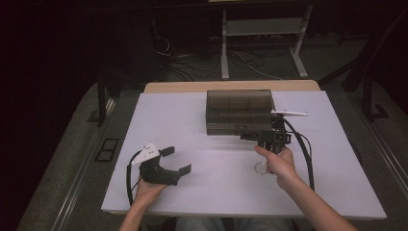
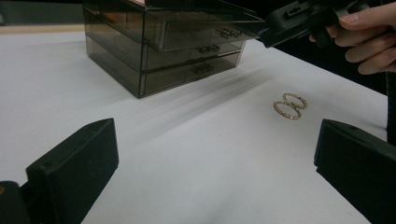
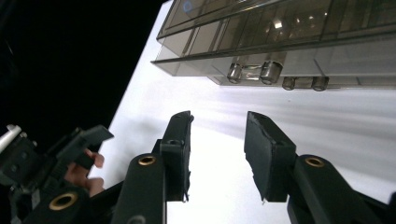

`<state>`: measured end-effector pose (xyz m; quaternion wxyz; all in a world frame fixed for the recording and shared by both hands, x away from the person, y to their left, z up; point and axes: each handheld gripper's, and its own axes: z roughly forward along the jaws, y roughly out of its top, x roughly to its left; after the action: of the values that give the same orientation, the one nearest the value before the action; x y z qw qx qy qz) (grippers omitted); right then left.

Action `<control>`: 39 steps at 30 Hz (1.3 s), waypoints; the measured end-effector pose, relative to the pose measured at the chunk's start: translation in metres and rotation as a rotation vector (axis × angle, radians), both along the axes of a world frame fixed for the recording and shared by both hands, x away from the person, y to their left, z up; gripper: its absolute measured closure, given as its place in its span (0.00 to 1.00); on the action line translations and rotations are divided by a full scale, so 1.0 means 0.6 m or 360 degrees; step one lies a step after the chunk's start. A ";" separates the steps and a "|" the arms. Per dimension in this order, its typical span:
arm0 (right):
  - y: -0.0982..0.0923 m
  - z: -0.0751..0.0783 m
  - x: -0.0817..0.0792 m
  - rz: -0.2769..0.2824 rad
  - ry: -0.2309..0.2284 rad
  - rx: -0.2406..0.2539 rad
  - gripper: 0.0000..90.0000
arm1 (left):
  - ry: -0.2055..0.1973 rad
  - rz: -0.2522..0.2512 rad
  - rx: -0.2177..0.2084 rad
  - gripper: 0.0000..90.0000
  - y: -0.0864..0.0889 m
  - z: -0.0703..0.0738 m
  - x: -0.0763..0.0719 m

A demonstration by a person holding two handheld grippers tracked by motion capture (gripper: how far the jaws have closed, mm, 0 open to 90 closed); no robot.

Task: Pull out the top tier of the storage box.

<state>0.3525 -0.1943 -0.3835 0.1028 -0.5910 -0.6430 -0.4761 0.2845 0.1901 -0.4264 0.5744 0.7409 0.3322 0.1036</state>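
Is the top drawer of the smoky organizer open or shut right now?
Open: in the left gripper view the top drawer sticks out past the two shut drawers below it on the organizer.

The smoky, see-through plastic drawer box (image 2: 163,51) looked glossy and smooth, with clear shiny knobs (image 3: 254,72) on its fronts. The two thin gold-coloured metal rings (image 2: 289,105) had a fine grainy, sparkling surface. The white table top (image 1: 202,159) looked matt and smooth. The black plastic jaws of both grippers were matt, with brass-coloured metal pins (image 3: 147,160)
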 end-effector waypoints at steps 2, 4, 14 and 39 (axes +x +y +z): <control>0.001 0.006 0.003 0.0040 -0.0007 -0.0027 0.66 | 0.0000 -0.0001 0.0000 0.00 0.000 0.000 0.000; 0.004 0.013 0.005 0.0075 -0.0029 -0.0077 0.65 | 0.0001 -0.0001 -0.0001 0.00 0.000 0.000 0.000; 0.015 0.052 0.017 0.0274 -0.0113 -0.0290 0.63 | 0.0001 -0.0003 0.0001 0.00 -0.001 -0.001 0.000; 0.045 0.133 0.071 0.0899 -0.0505 -0.0743 0.13 | -0.0004 -0.0011 0.0005 0.00 -0.001 -0.001 0.001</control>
<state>0.3952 -0.1672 -0.3036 -0.0079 -0.3175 -0.8791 -0.3555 0.2851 0.1897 -0.4270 0.5741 0.7428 0.3287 0.1030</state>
